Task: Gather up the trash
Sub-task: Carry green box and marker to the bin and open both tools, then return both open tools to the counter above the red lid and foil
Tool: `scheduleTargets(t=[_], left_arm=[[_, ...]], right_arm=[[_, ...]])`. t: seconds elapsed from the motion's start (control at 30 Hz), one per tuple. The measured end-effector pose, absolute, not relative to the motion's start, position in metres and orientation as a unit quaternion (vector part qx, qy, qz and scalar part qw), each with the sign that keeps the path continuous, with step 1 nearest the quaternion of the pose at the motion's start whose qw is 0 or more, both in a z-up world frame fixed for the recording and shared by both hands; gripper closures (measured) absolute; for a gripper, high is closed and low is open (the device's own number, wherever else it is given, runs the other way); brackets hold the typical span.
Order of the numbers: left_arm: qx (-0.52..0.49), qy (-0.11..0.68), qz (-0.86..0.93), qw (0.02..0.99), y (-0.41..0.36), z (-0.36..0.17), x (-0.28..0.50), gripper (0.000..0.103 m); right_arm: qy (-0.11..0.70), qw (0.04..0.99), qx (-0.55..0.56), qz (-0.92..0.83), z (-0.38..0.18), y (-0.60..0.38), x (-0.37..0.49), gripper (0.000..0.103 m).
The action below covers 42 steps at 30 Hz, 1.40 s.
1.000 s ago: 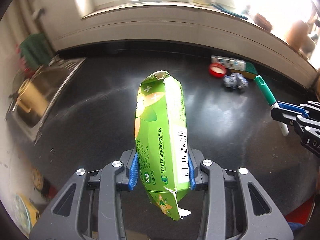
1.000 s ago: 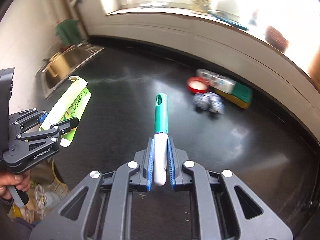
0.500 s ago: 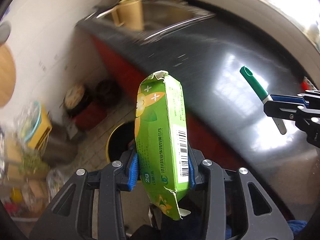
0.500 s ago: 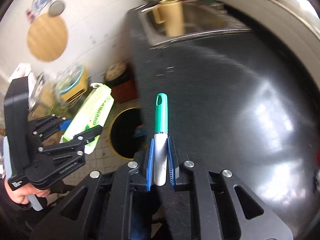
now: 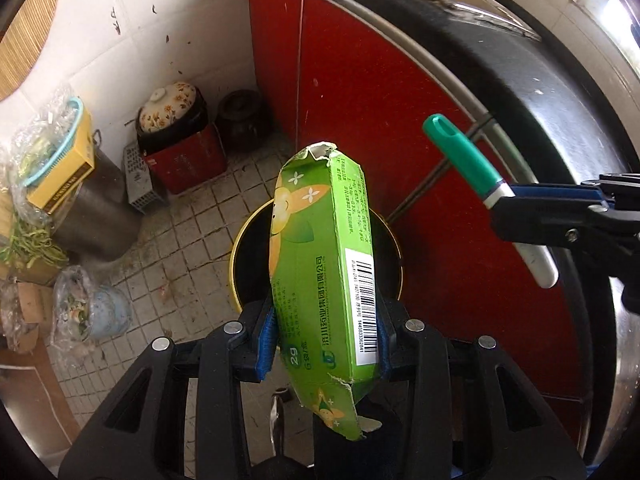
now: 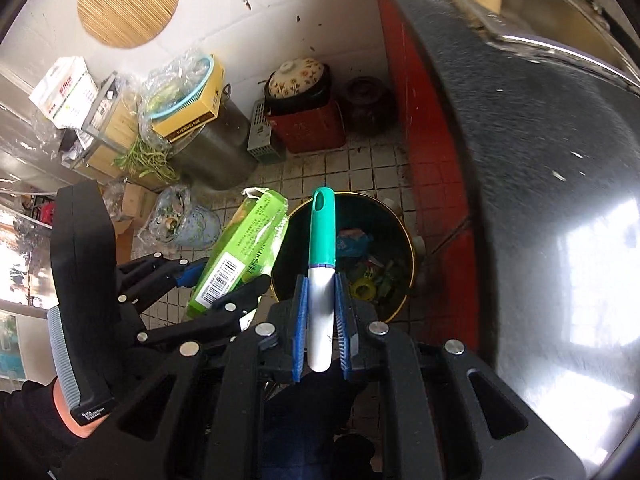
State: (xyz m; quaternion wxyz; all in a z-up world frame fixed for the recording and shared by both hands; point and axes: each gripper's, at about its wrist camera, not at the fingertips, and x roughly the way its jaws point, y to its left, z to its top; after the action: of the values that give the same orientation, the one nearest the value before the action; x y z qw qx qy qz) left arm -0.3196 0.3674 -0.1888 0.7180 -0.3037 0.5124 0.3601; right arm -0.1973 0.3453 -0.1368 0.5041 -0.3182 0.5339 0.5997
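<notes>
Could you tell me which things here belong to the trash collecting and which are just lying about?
Job in hand:
green carton, held by left gripper
green-capped marker, held by right gripper
trash bin

Lying about:
flowered crock
dark jar
steel pot

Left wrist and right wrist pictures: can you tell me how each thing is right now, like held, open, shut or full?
Left gripper: shut on the box.
Torn green cardboard box: held upright over the bin, top end ripped open.
Right gripper: shut on the pen.
White pen with teal cap: capped, held over the bin.
Round black bin with yellow rim: uncovered, some trash inside.
Flowered ceramic pot: lid on.
</notes>
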Motion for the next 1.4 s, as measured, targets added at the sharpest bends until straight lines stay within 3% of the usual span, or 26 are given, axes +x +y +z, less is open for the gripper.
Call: scheduleTargets(t=[0.23, 0.3, 0.37, 0.43, 0.5, 0.73, 0.93, 1.4], left_arm=[[-0.312, 0.517, 0.351, 0.716, 0.384, -0.209, -0.322, 0.061], [-0.314, 0.517, 0.346, 0.717, 0.387, -0.212, -0.323, 0.054], [-0.314, 0.519, 0.341, 0.718, 0.389, -0.215, -0.323, 0.034], [-0.305, 0.522, 0.344, 0.719, 0.389, -0.216, -0.323, 0.029], [-0.301, 0.525, 0.342, 0.719, 0.389, -0.215, -0.324, 0.029], [-0.252, 0.527, 0.337, 0.738, 0.369, -0.174, -0.307, 0.011], [-0.204, 0.503, 0.295, 0.786, 0.329, -0.115, -0.248, 0.008], [-0.058, 0.483, 0.007, 0.874, 0.099, -0.036, -0.042, 0.008]], right_arm=[[0.536, 0.502, -0.327, 0.595, -0.153, 0.371, -0.200, 0.089], [0.537, 0.503, -0.327, 0.593, -0.155, 0.376, -0.199, 0.088], [0.538, 0.504, -0.329, 0.590, -0.157, 0.378, -0.197, 0.084], [0.539, 0.506, -0.326, 0.589, -0.154, 0.376, -0.194, 0.064], [0.535, 0.512, -0.315, 0.593, -0.145, 0.366, -0.187, 0.054], [0.517, 0.560, -0.265, 0.590, -0.090, 0.307, -0.147, 0.030], [0.495, 0.645, -0.215, 0.541, -0.039, 0.213, -0.089, 0.021], [0.482, 0.832, -0.045, 0.271, 0.012, -0.096, 0.019, 0.020]])
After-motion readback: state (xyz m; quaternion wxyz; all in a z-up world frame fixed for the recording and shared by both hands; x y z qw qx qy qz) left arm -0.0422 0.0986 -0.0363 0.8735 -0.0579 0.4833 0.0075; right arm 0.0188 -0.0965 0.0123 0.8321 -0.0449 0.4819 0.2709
